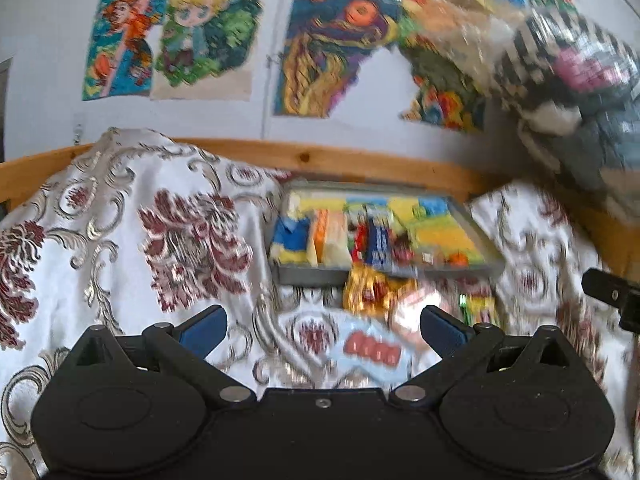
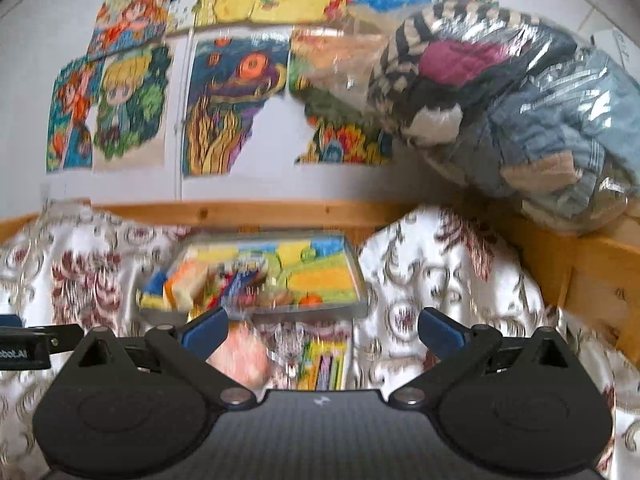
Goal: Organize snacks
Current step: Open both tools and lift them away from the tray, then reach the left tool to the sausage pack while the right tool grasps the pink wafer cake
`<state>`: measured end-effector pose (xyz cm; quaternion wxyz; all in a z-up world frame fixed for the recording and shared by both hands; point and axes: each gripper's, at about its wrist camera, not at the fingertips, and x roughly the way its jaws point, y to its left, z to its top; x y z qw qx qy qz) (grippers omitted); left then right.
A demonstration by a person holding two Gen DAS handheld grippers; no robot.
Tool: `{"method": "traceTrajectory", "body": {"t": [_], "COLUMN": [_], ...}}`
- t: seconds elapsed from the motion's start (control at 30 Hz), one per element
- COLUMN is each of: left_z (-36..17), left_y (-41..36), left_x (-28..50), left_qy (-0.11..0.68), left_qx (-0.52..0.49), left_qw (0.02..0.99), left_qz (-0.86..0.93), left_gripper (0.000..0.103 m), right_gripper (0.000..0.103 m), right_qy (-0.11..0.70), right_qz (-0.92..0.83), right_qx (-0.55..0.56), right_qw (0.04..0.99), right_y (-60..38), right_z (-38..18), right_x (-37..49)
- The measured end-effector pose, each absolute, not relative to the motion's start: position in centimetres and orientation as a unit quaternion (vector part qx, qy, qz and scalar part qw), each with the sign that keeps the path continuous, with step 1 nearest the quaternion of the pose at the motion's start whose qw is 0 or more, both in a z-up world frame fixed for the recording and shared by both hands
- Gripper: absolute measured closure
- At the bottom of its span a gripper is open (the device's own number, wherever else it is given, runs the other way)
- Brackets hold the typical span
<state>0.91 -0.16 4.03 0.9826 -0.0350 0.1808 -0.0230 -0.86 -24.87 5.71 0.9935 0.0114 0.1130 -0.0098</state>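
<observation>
**Both claws wide and empty above loose snacks near the tray**

In the left wrist view, the left claw (image 1: 323,326) sits at the bottom centre of the frame with its blue-tipped fingers (image 1: 204,330) spread wide and nothing between them. Just beyond the gap lie loose snacks on a white patterned cloth (image 1: 132,216): a pale blue packet with red lettering (image 1: 370,350), a pinkish packet (image 1: 412,312), a gold-wrapped item (image 1: 366,288) and a green-yellow packet (image 1: 478,306). All are blurred. Above them, at centre frame, a grey tray (image 1: 312,276) holds upright snack packs (image 1: 376,236) in blue, yellow, orange and red. The gold item lies against the tray's near wall. At the right edge, part of the other tool shows as a black piece (image 1: 612,292).

In the right wrist view, the right claw (image 2: 323,326) is also opened wide and holds nothing. Between its fingers (image 2: 440,334), low in the frame, lie the pinkish packet (image 2: 240,356) to the left and a multicoloured striped packet (image 2: 324,364) at centre. The tray (image 2: 360,300) lies just above them, mid-frame, its contents smeared by blur.

Behind the tray runs a wooden rail (image 2: 248,212), and above it a white wall carries colourful drawings (image 2: 132,108). In the upper right, a clear plastic bag of clothes (image 2: 520,112) rests on the wooden frame.
</observation>
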Motion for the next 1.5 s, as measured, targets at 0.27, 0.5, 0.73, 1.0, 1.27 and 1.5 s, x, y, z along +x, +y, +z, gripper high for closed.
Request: {"method": "traceTrajectory", "body": {"t": [0.27,0.5,0.73,1.0,1.27,1.5], "left_z": [1.7,1.7,1.7,1.8,1.0,-0.6], "left_y": [-1.0,-1.1,-1.1,-1.0,-1.6,0.2], "left_x": [1.6,1.5,2.0,5.3,10.0,12.3], "left_qy": [0.224,0.231,0.237,0.251,0.249,0.246], "left_qx": [-0.006,-0.014,-0.021,-0.020,0.094,0.051], "left_qw": [0.974,0.973,0.971,0.968,0.962,0.965], "left_qz": [-0.033,-0.029,-0.025,-0.026,-0.067,-0.078], "left_gripper": [0.001,0.001,0.001,0.001,0.001,0.001], "right_gripper": [0.000,0.000,0.000,0.000,0.000,0.000], "right_qy": [0.207,0.208,0.199,0.199,0.209,0.239], "right_qz": [-0.009,0.002,0.006,0.014,0.022,0.070], "right_qx": [-0.010,-0.011,-0.011,-0.047,-0.127,-0.153], "right_qw": [0.978,0.978,0.980,0.979,0.970,0.956], "right_y": [-24.1,-23.8,-24.0,-23.6,-23.0,-21.8], "right_z": [2.7,2.6,2.8,3.1,1.3,-0.4], "right_x": [0.5,0.3,0.6,2.4,5.5,10.3]}}
